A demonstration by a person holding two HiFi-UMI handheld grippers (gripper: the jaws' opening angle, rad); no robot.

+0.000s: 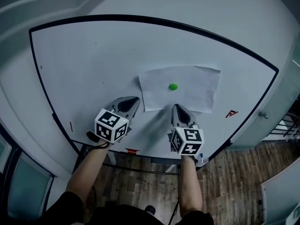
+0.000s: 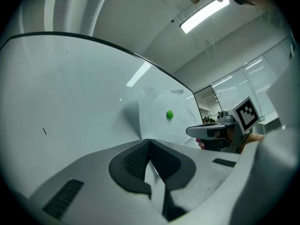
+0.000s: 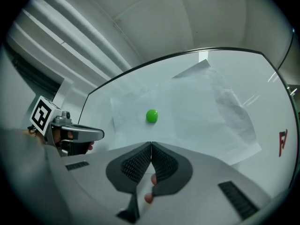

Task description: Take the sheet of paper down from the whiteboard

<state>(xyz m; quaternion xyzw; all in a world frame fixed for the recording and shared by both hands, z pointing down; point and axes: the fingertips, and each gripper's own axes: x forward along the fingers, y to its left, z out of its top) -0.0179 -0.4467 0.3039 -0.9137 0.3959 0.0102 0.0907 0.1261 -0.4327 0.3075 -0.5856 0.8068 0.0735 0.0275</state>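
Note:
A white sheet of paper [image 1: 187, 92] hangs on the whiteboard [image 1: 93, 64], pinned at its middle by a round green magnet [image 1: 173, 86]. My left gripper [image 1: 136, 99] is shut, its tips by the sheet's lower left corner. In the left gripper view the closed jaws [image 2: 149, 140] cover that corner of the paper [image 2: 161, 121], and nothing shows between them. My right gripper [image 1: 175, 106] is shut too, at the sheet's bottom edge straight below the magnet [image 3: 151, 116]. Its jaws [image 3: 151, 143] hide the lower edge of the paper [image 3: 206, 116]. Whether either gripper touches the sheet I cannot tell.
A black frame [image 1: 154, 23] borders the board. A small red mark [image 1: 231, 113] sits right of the paper, and a red object [image 1: 132, 151] lies at the board's lower edge. Wooden floor [image 1: 234, 172] lies below. Glass partitions stand at both sides.

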